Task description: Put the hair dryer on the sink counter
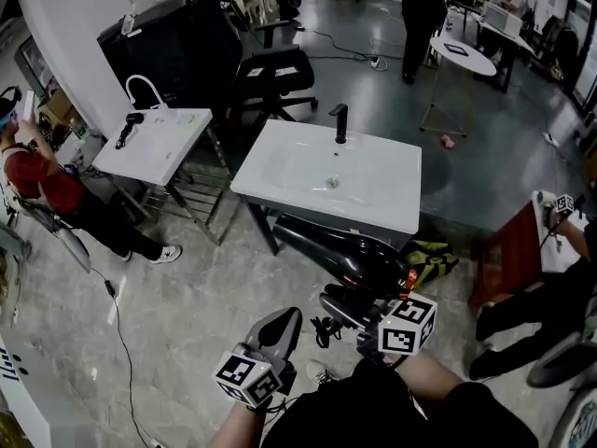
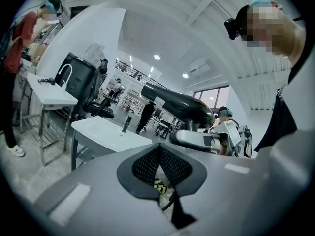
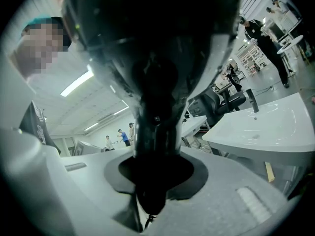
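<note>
Black and glossy, the hair dryer [image 1: 350, 250] hung in your right gripper [image 1: 340, 308], whose jaws were clamped on its handle [image 3: 155, 132]. In the head view it sat low in the centre of the frame, with its barrel reaching toward the upper left. It was in the air, just short of the near edge of the white sink counter [image 1: 373, 189] in the middle of the frame, and not yet over it. Your left gripper [image 1: 284, 323] waited at the lower centre with its jaws together and nothing between them.

The step in hand looked like the carry-over. To do it well, you needed to bring the dryer up and forward until the whole barrel had cleared the front edge, and only then lower it. The flat strip at the right of the counter seemed the safest landing place, since the basin slopes and a round barrel would likely roll there. You should have stayed well clear of the black tap [image 1: 340, 122] at the back. The barrel needed to rest on the counter before you parted the jaws. The left gripper could have steadied it if it rocked.
</note>
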### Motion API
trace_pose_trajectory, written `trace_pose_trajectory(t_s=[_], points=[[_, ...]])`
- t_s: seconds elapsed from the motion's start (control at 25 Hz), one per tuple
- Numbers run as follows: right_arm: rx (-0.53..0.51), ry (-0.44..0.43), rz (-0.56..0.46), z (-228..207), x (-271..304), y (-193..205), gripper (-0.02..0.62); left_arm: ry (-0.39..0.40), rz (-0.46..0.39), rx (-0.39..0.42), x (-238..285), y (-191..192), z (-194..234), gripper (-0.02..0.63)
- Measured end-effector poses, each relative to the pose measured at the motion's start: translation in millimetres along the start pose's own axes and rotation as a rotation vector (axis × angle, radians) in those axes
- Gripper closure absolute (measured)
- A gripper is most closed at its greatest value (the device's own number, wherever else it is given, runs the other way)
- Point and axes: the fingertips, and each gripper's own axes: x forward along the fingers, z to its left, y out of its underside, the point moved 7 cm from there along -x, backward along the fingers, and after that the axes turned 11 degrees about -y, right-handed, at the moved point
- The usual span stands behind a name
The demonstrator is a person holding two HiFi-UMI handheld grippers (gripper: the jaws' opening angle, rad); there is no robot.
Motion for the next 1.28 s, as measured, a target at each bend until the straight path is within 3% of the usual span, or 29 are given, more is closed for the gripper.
trace_pose_trajectory(t_s=[0.84, 1.28], points=[[0.022, 0.010, -0.024, -1.4, 8.0, -2.3, 0.506, -0.007, 0.003, 0.012, -11.4, 2.6, 11.7, 0.603], [0.035, -0.022, -0.016, -42.0, 29.4, -24.3, 0.506, -0.077, -0.024, 0.009, 7.1, -16.4, 33.8, 0.603]])
